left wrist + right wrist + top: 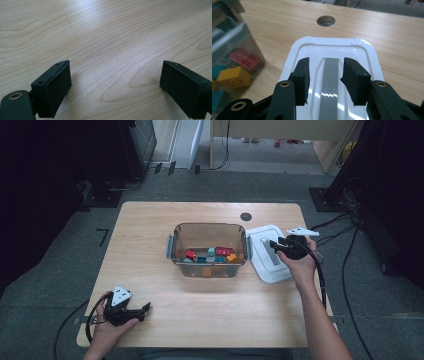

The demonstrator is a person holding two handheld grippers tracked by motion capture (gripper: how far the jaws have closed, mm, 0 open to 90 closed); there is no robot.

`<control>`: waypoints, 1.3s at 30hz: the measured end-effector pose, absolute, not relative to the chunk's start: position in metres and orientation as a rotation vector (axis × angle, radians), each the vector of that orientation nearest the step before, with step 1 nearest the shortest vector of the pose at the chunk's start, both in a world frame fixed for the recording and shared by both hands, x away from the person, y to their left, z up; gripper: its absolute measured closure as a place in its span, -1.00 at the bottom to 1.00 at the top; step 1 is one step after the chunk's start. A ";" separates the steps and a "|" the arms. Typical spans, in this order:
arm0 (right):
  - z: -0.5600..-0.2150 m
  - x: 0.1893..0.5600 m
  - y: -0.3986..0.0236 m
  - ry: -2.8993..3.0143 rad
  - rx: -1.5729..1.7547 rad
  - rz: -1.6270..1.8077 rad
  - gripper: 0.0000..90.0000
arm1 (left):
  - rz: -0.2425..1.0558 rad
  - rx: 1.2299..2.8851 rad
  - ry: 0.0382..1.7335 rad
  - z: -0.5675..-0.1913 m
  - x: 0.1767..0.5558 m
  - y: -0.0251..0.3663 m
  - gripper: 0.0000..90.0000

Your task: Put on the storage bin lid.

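A white lid [267, 270] with a grey handle strip [330, 75] lies flat on the table, right of a clear plastic container [172, 245]. Red, teal, yellow and orange bricks [215, 255] lie in the container. My right gripper [274, 245] hangs low over the lid. In the right gripper view its jaws [325, 62] stand on either side of the handle strip, with small gaps to it. My left gripper [145, 310] rests near the table's front left corner, open, with bare wood between its jaws [115, 75].
A round cable hole [245, 216] sits in the tabletop behind the lid. The container wall, with a red brick [244, 58] and a yellow brick [234, 76] behind it, is close on the left in the right gripper view. Cables trail off the table's right side.
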State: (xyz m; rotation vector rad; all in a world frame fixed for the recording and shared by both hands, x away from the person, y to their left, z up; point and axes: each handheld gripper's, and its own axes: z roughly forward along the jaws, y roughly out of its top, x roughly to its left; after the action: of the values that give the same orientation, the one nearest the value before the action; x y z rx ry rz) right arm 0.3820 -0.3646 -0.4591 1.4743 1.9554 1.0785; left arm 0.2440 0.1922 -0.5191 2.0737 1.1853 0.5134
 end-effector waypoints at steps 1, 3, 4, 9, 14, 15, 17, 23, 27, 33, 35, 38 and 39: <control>-0.462 0.384 -0.364 1.957 1.480 1.069 0.32 | 0.513 2.074 1.185 -0.519 0.244 0.192 -0.78; -0.468 0.388 -0.362 1.957 1.487 1.049 0.33 | 0.513 2.074 1.185 -0.519 0.244 0.192 -0.78; -0.471 0.390 -0.362 1.959 1.491 1.038 0.33 | 0.514 2.074 1.185 -0.519 0.244 0.192 -0.78; -0.488 0.399 -0.361 1.964 1.532 1.001 0.37 | 0.514 2.073 1.185 -0.519 0.244 0.192 -0.78; -0.499 0.404 -0.360 1.962 1.567 0.985 0.38 | 0.513 2.072 1.185 -0.519 0.244 0.192 -0.78; -0.501 0.404 -0.359 1.963 1.566 0.977 0.38 | 0.513 2.072 1.186 -0.519 0.244 0.192 -0.78; -0.504 0.404 -0.357 1.968 1.559 0.959 0.38 | 0.513 2.072 1.186 -0.519 0.244 0.192 -0.78; -0.514 0.398 -0.355 1.928 1.538 0.965 0.37 | 0.513 2.072 1.186 -0.519 0.244 0.192 -0.78; -0.517 0.392 -0.355 1.901 1.529 0.972 0.32 | 0.513 2.072 1.186 -0.519 0.244 0.192 -0.78; -0.521 0.385 -0.354 1.876 1.516 0.998 0.49 | 0.513 2.074 1.185 -0.519 0.244 0.192 -0.78; -0.521 0.385 -0.353 1.876 1.512 0.992 0.51 | 0.513 2.074 1.186 -0.519 0.244 0.192 -0.78; -0.520 0.385 -0.355 1.871 1.522 1.009 0.51 | 0.513 2.073 1.186 -0.519 0.244 0.192 -0.78; -0.520 0.384 -0.355 1.869 1.517 1.008 0.52 | 0.513 2.073 1.186 -0.519 0.244 0.192 -0.78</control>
State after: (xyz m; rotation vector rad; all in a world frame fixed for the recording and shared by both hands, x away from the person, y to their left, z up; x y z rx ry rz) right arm 0.3845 -0.3548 -0.5205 1.5167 1.8691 1.0083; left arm 0.2437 0.1924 -0.5191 2.0732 1.1857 0.5127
